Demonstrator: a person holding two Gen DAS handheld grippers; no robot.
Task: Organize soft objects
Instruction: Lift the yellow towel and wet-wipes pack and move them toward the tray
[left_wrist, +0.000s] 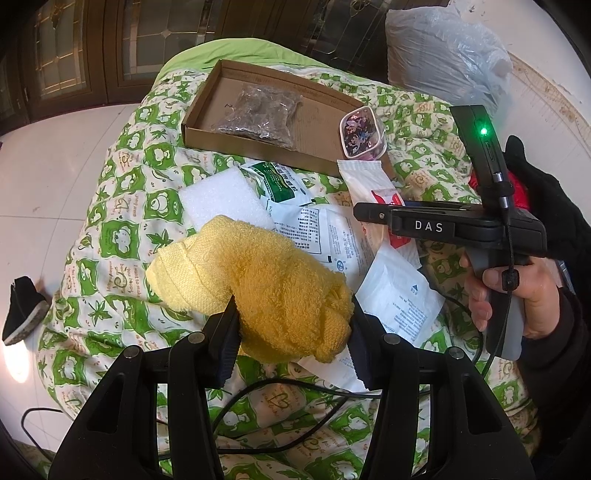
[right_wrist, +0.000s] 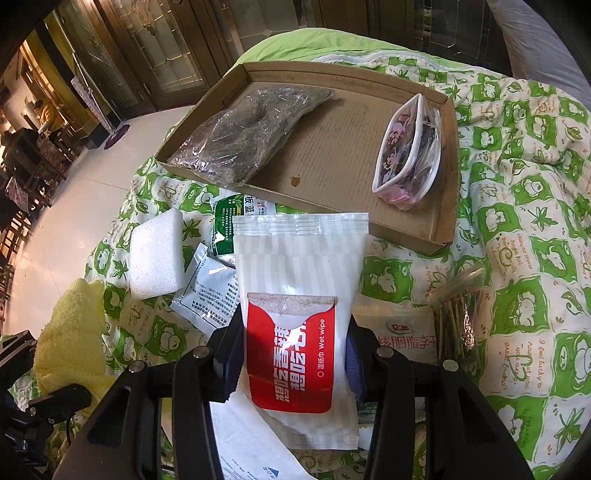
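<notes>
My left gripper (left_wrist: 291, 332) is shut on a rolled yellow towel (left_wrist: 255, 280), held above the green-and-white quilt (left_wrist: 122, 236). My right gripper (right_wrist: 291, 354) is shut on a white and red wet wipe pack (right_wrist: 299, 314), also lifted over the quilt. The same pack (left_wrist: 369, 184) shows in the left wrist view, and the yellow towel (right_wrist: 70, 332) lies at the left edge of the right wrist view. A shallow cardboard tray (right_wrist: 439, 221) sits further back, holding a clear bag of dark stuff (right_wrist: 243, 136) and a small cartoon-print pouch (right_wrist: 406, 155).
On the quilt lie a white foam block (right_wrist: 155, 254), a green sachet (right_wrist: 225, 221), white printed sachets (right_wrist: 210, 295), a Dole packet (right_wrist: 399, 332) and a bag of thin sticks (right_wrist: 458, 317). A black cable (left_wrist: 288, 391) crosses the quilt. White floor tiles (left_wrist: 55, 192) lie left, with a black shoe (left_wrist: 22, 314).
</notes>
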